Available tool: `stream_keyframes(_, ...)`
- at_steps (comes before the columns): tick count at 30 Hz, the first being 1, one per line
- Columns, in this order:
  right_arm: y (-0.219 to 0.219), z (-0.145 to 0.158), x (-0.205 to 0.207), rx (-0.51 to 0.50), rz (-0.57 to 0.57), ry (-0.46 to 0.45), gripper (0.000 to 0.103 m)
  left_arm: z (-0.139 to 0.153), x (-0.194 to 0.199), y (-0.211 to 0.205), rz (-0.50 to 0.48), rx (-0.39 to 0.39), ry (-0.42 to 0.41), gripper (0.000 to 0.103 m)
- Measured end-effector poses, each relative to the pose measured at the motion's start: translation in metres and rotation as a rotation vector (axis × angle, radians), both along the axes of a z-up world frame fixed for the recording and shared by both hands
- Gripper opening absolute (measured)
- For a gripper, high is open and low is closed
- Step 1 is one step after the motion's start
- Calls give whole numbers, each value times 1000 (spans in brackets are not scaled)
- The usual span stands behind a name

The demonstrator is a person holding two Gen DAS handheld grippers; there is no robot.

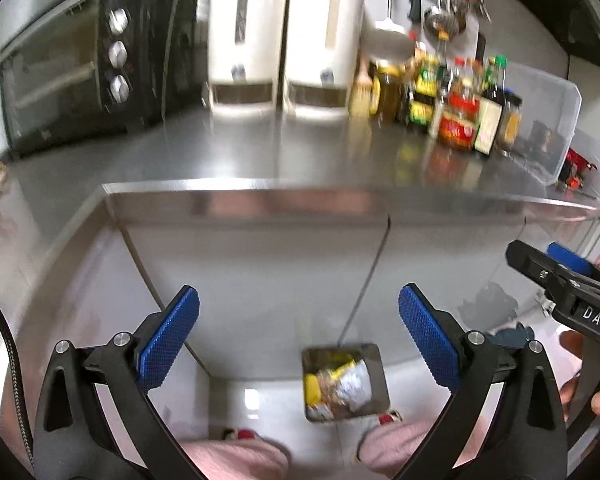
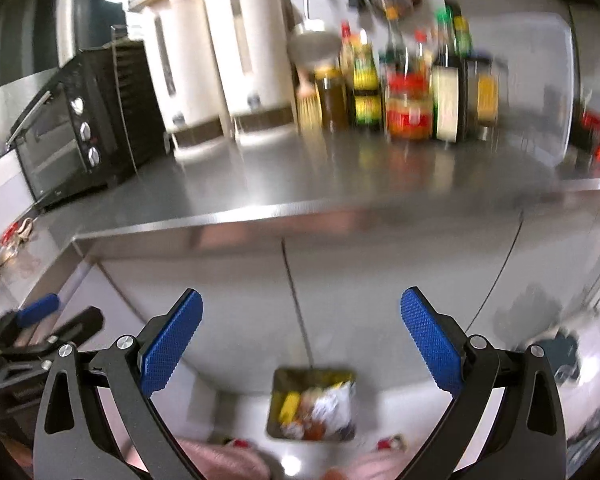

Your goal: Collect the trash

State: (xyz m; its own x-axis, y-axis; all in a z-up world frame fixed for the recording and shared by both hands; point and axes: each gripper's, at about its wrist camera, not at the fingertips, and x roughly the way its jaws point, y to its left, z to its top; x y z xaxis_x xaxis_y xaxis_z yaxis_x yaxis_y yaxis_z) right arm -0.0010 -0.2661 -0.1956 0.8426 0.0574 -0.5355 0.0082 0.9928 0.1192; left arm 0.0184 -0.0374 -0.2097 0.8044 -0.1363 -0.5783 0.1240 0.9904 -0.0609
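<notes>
A square metal trash bin stands on the floor below the counter, holding crumpled yellow and silver wrappers. It also shows in the right wrist view with wrappers inside. My left gripper is open and empty, held above the floor in front of the cabinet. My right gripper is open and empty, above the bin. The right gripper also shows at the right edge of the left wrist view; the left gripper shows at the left edge of the right wrist view.
A steel counter runs ahead, with its front edge above cabinet doors. On it stand a black toaster oven, two white canisters, several sauce bottles and a clear plastic box. Pink slippers show below.
</notes>
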Motion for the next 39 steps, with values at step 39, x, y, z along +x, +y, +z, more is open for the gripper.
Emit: stream_keyframes(39,27,118,-3,-70,-42,-228,100,123,-12,18,134,66,-246,95)
